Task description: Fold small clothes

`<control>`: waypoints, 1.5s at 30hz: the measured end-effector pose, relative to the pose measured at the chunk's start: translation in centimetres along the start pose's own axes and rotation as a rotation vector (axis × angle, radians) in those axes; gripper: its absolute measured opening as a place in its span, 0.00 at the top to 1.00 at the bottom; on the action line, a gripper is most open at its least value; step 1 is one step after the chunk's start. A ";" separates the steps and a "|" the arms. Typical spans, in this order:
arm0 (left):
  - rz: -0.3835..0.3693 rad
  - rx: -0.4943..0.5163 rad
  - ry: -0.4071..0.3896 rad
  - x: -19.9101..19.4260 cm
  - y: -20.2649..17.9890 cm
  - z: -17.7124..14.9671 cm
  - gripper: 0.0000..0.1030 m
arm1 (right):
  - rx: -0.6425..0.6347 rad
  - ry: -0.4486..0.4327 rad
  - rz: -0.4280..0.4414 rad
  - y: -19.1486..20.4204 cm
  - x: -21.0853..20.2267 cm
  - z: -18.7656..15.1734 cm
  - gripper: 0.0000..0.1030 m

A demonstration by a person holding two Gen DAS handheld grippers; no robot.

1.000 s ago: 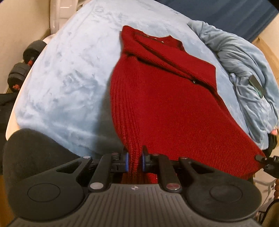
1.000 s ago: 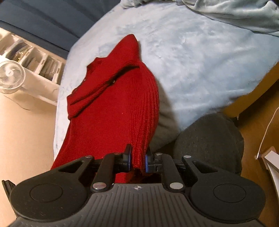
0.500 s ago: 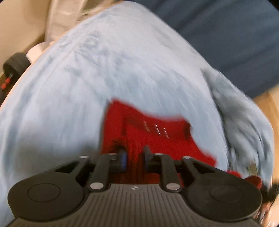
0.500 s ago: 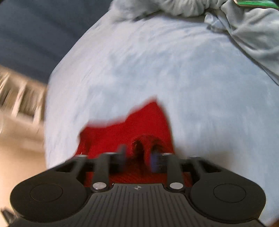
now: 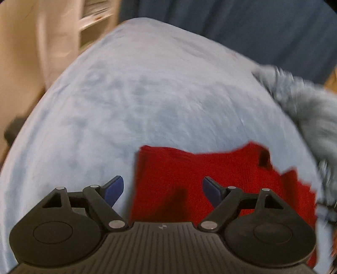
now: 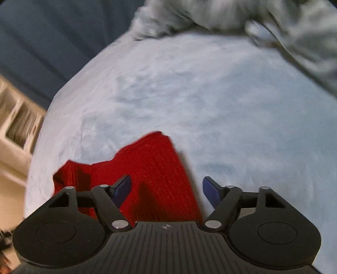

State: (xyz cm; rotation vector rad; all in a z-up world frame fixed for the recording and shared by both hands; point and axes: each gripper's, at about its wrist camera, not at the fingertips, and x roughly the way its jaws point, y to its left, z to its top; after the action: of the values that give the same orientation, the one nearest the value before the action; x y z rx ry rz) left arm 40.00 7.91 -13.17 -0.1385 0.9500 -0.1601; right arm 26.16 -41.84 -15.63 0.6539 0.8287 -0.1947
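A red knit sweater lies folded over on the light blue blanket. In the left wrist view my left gripper is open and empty, its blue-padded fingers spread just above the sweater's near left corner. In the right wrist view the sweater lies under my right gripper, which is open and empty over the sweater's right edge. Both views are motion-blurred.
A crumpled grey-blue duvet is heaped at the right of the bed, also at the top of the right wrist view. A dark blue curtain hangs behind. White shelves stand left of the bed.
Both grippers carried the sweater's bottom hem up over the body toward the collar, then opened and let it go. The sweater now lies folded in half.
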 end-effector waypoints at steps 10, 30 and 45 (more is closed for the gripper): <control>0.033 0.062 -0.030 -0.3 -0.8 -1.0 1.00 | -0.309 -0.137 -0.047 4.5 -3.3 -0.6 0.89; 0.092 0.134 0.016 3.3 -2.0 -0.8 0.90 | -0.258 -0.123 -0.131 2.5 -1.1 0.5 0.89; 0.016 -0.113 -0.116 -0.3 5.1 2.4 0.93 | -0.213 -0.275 -0.053 3.4 -3.3 3.6 0.90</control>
State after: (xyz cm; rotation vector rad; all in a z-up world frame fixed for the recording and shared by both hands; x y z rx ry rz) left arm 42.23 13.06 -12.52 -0.2425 0.8441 -0.0828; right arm 27.55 -41.62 -9.88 0.3946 0.5923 -0.2349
